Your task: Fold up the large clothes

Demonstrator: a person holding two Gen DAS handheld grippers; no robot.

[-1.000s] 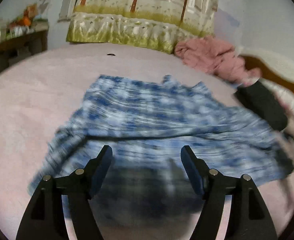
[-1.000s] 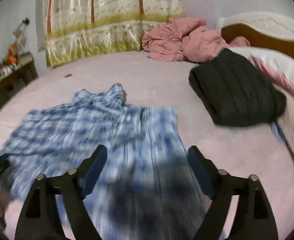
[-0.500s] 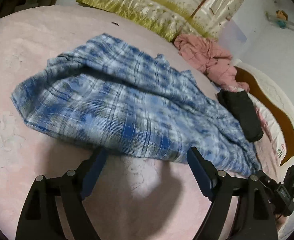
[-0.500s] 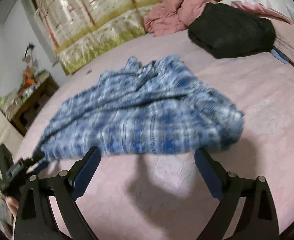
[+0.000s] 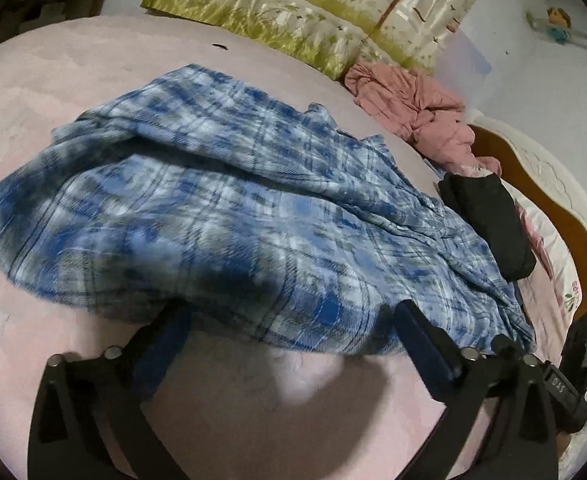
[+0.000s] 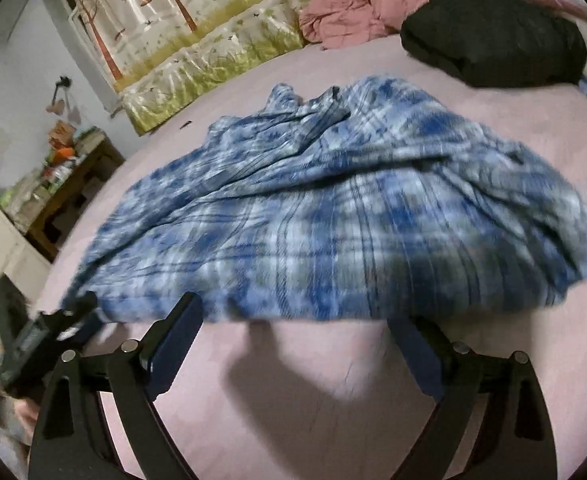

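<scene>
While jaws gape, shirt (image 5: 229,216) seemingly lies beyond.

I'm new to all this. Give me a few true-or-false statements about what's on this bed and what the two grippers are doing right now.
1. The blue plaid shirt lies on the pink bed. True.
2. The left gripper is clamped on the shirt. False: its jaws stand wide open, having just opened.
3. The black garment lies on top of the shirt. False: it sits beside it.
4. The right gripper is open. True.
5. A pink garment lies near the curtain. True.
</scene>
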